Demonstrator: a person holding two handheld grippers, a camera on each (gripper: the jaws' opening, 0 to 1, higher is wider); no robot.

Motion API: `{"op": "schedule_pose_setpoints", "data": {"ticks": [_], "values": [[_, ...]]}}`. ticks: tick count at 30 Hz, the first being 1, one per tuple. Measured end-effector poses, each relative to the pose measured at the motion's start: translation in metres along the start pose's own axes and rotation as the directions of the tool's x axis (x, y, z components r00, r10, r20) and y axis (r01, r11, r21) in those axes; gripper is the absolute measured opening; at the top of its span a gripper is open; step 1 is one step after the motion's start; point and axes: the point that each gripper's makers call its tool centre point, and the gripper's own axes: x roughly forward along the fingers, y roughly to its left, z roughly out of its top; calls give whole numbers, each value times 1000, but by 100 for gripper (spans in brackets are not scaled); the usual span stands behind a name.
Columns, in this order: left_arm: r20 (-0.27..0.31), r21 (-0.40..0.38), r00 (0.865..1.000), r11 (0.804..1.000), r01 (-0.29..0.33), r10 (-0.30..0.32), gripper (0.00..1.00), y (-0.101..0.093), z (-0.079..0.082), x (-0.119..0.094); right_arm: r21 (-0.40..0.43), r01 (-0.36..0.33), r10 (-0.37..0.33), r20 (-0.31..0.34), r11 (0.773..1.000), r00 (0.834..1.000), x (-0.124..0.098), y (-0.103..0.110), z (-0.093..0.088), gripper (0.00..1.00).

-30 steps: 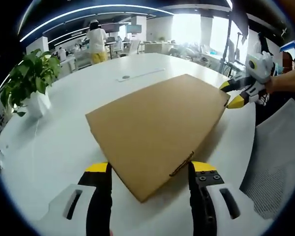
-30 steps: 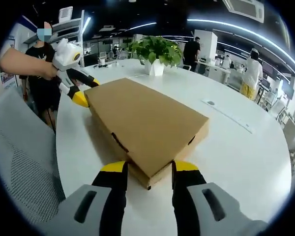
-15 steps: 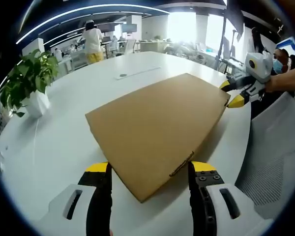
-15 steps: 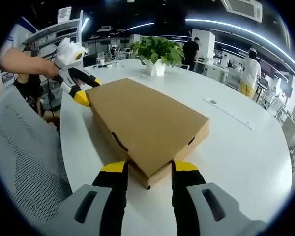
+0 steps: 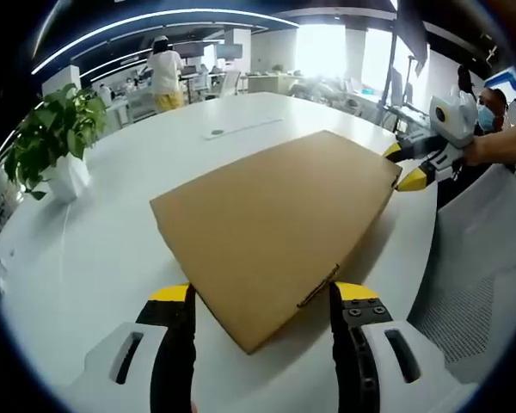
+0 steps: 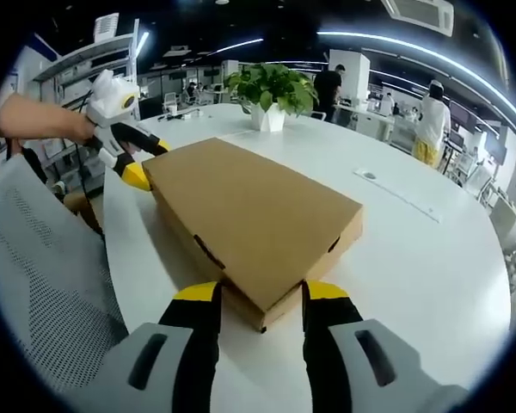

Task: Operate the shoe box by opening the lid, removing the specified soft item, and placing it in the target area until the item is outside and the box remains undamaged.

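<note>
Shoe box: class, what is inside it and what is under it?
The shoe box lies flat on the white table. Its lid is shut, so the contents cannot be seen.

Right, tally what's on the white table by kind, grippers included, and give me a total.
Cardboard shoe box: 1
Potted plant: 1
Grippers: 2, the left gripper and the right gripper, one at each near corner of the closed box
Total: 4
</note>
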Motion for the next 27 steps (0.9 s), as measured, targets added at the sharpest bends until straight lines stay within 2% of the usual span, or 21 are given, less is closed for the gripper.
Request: {"op": "schedule_pose_setpoints", "data": {"ticks": [9, 27], "values": [[2, -10, 1000, 1000, -8, 8, 65, -1, 1, -2, 17, 17, -17, 9, 1000, 1000, -1, 1, 2, 36], [64, -79, 997, 996, -34, 39, 69, -5, 17, -14, 53, 42, -44, 39, 998, 998, -11, 2, 19, 39]]}}
